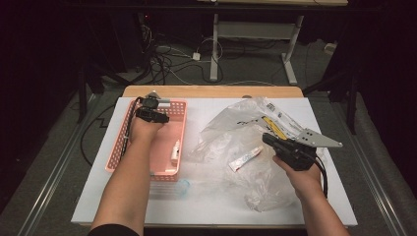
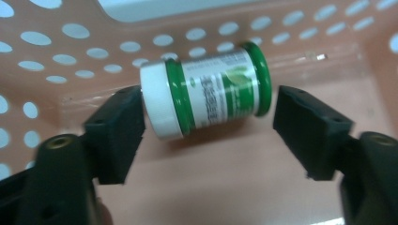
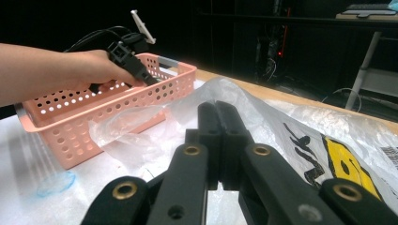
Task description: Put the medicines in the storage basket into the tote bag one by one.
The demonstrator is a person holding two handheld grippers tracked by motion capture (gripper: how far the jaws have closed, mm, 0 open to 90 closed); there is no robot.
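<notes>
**Releasing a jar into the pink basket**

Reaching into the pink perforated plastic basket [image 1: 118,142] at the upper left of the high view, the left gripper [image 1: 150,109] points down over the basket's far end. In the left gripper view its two black jaws stand apart, and a small cylindrical jar with a white cap, green bands and a printed label [image 2: 206,91] lies on its side on the basket floor between them. The left pad sits right at the white cap; whether it touches cannot be told. The right pad stands clear of the jar's green base. No earlier frame accompanies this moment.

At the right of the high view, the right gripper [image 1: 275,141] hovers over a crumpled clear plastic bag with black and yellow print [image 1: 231,142] that spreads across the white tabletop [image 1: 206,209]. In the right gripper view its jaws are pressed together with nothing between them, their tips above the bag. A small white tube with red print [image 1: 244,159] lies inside the bag, near that gripper. A white boxed item [image 1: 174,152] rests against the basket's right wall.
</notes>
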